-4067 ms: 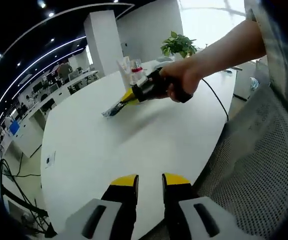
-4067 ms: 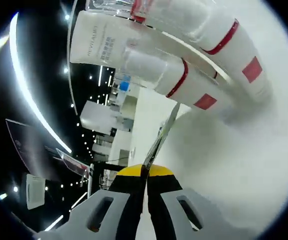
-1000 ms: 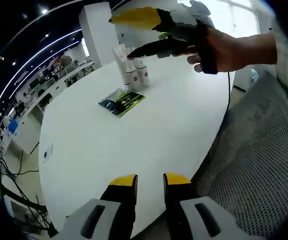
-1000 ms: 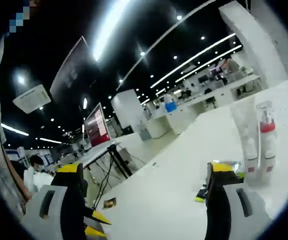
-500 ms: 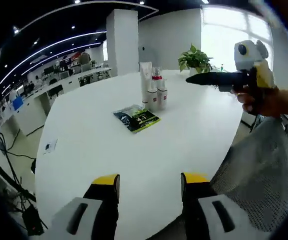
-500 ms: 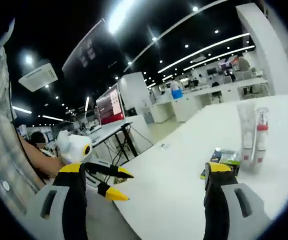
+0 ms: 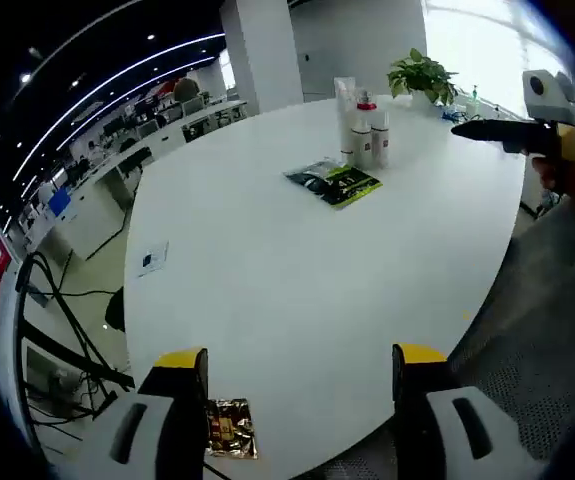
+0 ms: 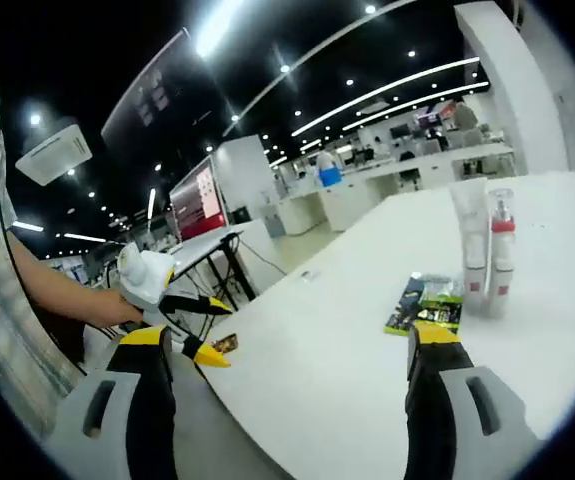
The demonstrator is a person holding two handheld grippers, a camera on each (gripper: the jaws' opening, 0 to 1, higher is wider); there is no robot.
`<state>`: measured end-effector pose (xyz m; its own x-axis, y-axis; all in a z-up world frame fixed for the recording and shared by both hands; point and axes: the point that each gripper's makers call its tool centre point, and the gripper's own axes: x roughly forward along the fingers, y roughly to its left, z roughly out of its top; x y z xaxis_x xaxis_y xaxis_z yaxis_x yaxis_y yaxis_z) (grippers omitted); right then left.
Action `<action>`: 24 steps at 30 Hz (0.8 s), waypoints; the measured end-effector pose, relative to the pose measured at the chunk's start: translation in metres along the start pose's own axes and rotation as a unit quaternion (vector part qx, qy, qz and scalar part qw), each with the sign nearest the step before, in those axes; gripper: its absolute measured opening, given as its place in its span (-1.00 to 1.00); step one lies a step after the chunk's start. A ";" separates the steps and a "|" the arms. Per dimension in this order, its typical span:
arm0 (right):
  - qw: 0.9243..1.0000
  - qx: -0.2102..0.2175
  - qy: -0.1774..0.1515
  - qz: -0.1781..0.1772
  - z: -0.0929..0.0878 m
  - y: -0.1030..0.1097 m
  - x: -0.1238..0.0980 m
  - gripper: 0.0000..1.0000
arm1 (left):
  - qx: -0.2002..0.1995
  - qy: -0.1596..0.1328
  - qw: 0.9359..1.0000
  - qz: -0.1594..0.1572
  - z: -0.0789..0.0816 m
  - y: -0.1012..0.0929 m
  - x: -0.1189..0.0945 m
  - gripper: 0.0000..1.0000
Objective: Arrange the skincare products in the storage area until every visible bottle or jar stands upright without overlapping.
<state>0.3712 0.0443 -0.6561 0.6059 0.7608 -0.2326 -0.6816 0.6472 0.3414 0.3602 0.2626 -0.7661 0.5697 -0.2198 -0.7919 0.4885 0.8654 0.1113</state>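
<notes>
White worktop (image 7: 297, 270), round-edged, carrying the whole lot. Skincare group (image 7: 362, 130) in the upper middle of the left gripper view: one tall white tube (image 7: 345, 118) and two white bottles (image 7: 371, 137) with red caps, all upright, close together, none lying across another. Just in front of them lies a flat green-and-black sachet (image 7: 333, 181), on its face. In the right gripper view the same group stands at centre right — tube (image 8: 466, 245), bottles (image 8: 497, 258), sachet (image 8: 424, 302) beside them. No container holds anything; contents of the bottles cannot be told.

Since half a second ago both views have shifted with the hands, the products unmoved on the worktop; the left jaws now stand wider apart than before.

Left gripper (image 7: 292, 365): jaws wide open, holding nothing, at the near edge of the worktop. Right gripper (image 8: 287, 345): jaws wide open, empty — also seen at upper right of the left gripper view (image 7: 512, 128), well apart from the products.
</notes>
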 end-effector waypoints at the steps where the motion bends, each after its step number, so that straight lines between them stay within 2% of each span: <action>1: 1.000 0.001 0.007 -0.004 -0.003 -0.003 0.000 0.76 | -0.019 0.000 1.000 0.009 -0.005 0.006 -0.001 0.54; 3: 1.000 0.005 0.013 -0.009 -0.007 -0.006 -0.001 0.75 | -0.043 0.008 0.999 0.019 -0.013 0.012 -0.001 0.53; 8: 1.000 0.007 0.004 -0.024 -0.002 -0.014 -0.004 0.66 | -0.045 0.016 0.999 0.026 -0.023 0.030 -0.001 0.49; 11: 0.999 -0.002 0.006 -0.031 -0.002 -0.018 -0.004 0.59 | -0.069 0.023 0.997 0.033 -0.028 0.037 0.001 0.47; 13: 0.999 -0.008 0.005 -0.032 -0.001 -0.018 -0.004 0.55 | -0.062 0.036 0.997 0.040 -0.034 0.042 0.004 0.47; 15: 0.999 -0.008 0.005 -0.034 -0.001 -0.019 -0.004 0.55 | -0.050 0.068 0.995 0.049 -0.047 0.048 0.005 0.44; 18: 0.999 -0.005 0.004 -0.042 -0.001 -0.022 -0.007 0.53 | -0.049 0.093 0.993 0.052 -0.061 0.054 0.007 0.40; 21: 0.999 -0.005 0.004 -0.050 -0.001 -0.025 -0.009 0.47 | -0.007 0.130 0.990 0.045 -0.079 0.058 0.010 0.39; 24: 0.999 -0.009 0.004 -0.052 0.000 -0.026 -0.009 0.45 | 0.008 0.137 0.990 0.043 -0.085 0.056 0.010 0.34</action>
<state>0.3831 0.0210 -0.6630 0.6702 0.6904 -0.2723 -0.6228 0.7227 0.2996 0.3377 0.3472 -0.8189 0.4096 -0.0127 -0.9122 0.4571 0.8682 0.1931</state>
